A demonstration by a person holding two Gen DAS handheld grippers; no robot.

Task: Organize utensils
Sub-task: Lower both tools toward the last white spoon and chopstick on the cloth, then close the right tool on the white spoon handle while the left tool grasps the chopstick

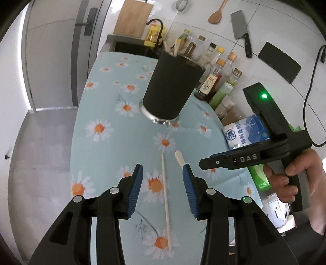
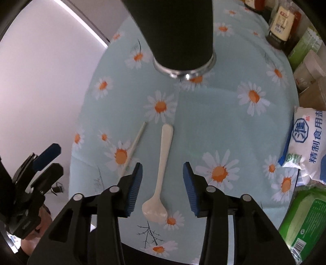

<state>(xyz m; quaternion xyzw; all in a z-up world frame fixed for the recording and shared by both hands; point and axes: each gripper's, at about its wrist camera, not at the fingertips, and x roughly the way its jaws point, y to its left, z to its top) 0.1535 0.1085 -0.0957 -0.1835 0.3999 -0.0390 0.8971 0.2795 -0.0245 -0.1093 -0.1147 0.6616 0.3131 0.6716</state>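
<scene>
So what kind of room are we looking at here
Most likely a home kitchen: a cleaver and wooden spoon hang on the tiled wall, sauce bottles line the back of the daisy-print tablecloth, and a black utensil holder stands on it.

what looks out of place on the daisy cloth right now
Two utensils lie loose on the tablecloth instead of standing in the black holder: a single chopstick and a white spoon, side by side and apart. The holder already has other utensils standing in it. Nothing looks spilled or broken.
</scene>
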